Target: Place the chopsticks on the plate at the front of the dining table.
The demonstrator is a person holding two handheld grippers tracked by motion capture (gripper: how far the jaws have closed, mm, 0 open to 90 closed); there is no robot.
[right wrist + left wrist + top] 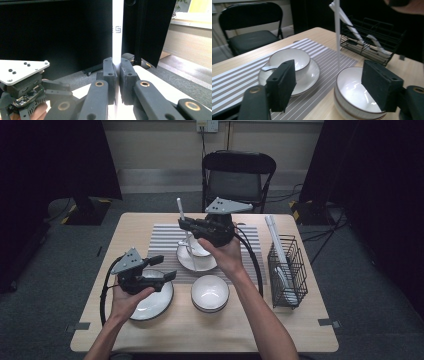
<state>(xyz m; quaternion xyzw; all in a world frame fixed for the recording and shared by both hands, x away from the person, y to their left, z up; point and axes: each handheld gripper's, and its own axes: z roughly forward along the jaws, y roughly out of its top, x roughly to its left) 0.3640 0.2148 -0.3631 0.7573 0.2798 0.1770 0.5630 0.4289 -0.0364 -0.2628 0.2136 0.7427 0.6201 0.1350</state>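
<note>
My right gripper (185, 224) hovers over the striped placemat (165, 237), shut on a thin white stick (181, 211) that stands nearly upright. In the right gripper view the stick (117, 30) rises from between the pressed pads (110, 70). The stick's lower end hangs over a small white bowl (199, 248) that sits on a saucer (192, 263). My left gripper (168, 268) is held level above a white plate (152, 304), open with nothing between its fingers (283, 83). It faces a stack of white bowls (354, 93) and the stick (337, 30).
A black wire basket (287, 270) with long white utensils stands at the table's right side. A spoon (268, 68) lies against the bowl on the saucer. The stacked bowls (210, 293) sit near the front middle. A black folding chair (239, 177) stands behind the table.
</note>
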